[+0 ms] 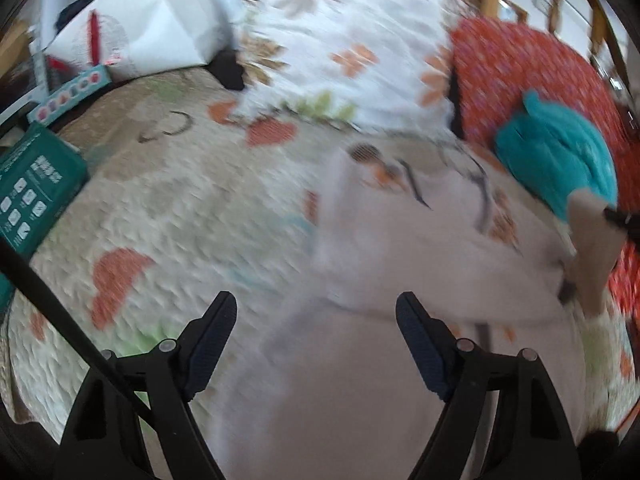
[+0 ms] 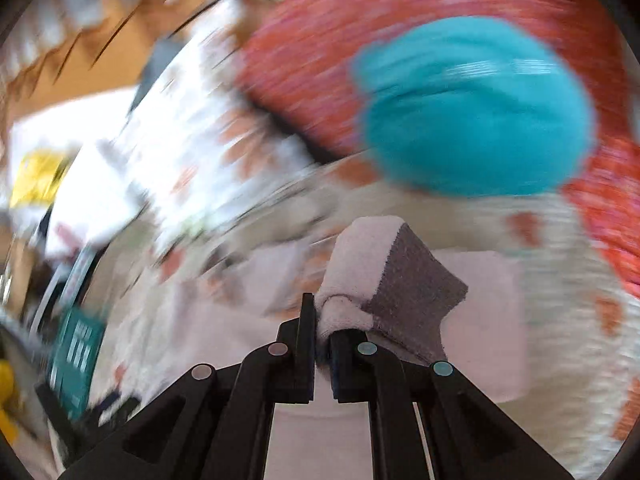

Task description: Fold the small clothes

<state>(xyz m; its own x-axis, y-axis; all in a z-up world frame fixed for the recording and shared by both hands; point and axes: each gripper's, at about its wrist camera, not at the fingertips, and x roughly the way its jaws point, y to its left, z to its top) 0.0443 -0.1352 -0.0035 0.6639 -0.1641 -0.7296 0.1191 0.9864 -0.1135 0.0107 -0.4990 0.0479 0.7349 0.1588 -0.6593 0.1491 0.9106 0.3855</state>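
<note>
Soft, bright daylight fills the room, with no hard shadows. Both views smear with motion blur, worst in the right wrist's; only the black gripper fingers (image 2: 306,344) stay sharp. Fisheye edges curve into dark corners.

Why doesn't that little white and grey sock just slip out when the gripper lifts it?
The sock looks like fuzzy terry, so it probably grips well; the right gripper is shut on its bunched edge. It seems soft and floppy, likely to droop rather than stay stiff. It is probably very light.
</note>
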